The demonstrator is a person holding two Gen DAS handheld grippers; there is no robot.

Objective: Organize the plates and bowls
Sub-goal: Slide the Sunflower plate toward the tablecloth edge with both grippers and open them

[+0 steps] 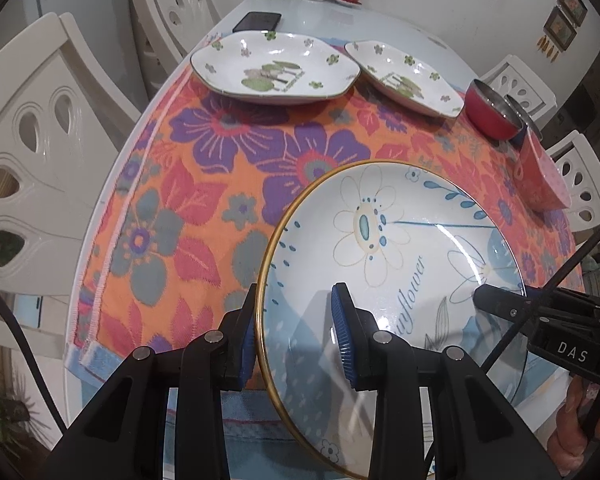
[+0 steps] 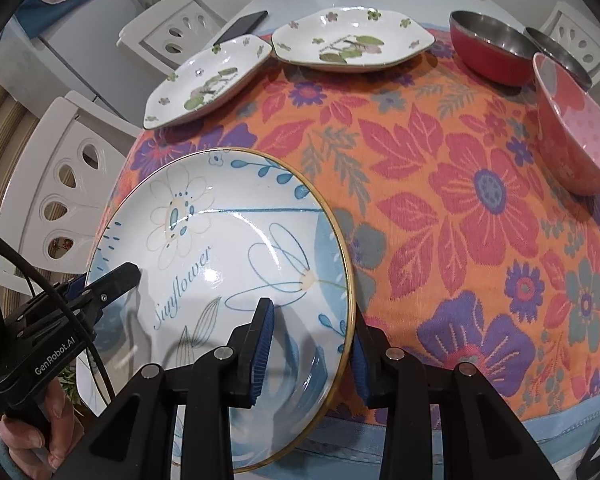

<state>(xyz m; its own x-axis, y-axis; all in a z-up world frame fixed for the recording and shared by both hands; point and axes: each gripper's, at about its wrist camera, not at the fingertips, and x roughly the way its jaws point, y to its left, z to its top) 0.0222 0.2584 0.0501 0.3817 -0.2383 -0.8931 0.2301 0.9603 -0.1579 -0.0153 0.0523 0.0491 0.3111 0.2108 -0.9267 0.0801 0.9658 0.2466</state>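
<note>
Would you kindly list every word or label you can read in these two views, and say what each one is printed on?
"Sunflower": script on the blue-and-white plate.
"DAS": white letters on the right hand-held gripper.
"GenRobot.AI": white letters on the left hand-held gripper.
Too small to read: print on the two flowered white plates, and a small label below "GenRobot.AI".

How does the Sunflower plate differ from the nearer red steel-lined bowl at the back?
The Sunflower plate is wide, shallow and white with blue flowers and a gold rim; the red steel-lined bowl is small, deep and plain red outside, bare metal inside. The plate has a rim straddled by the left gripper and right gripper; the bowl sits untouched on the floral cloth. Both are round.
</note>
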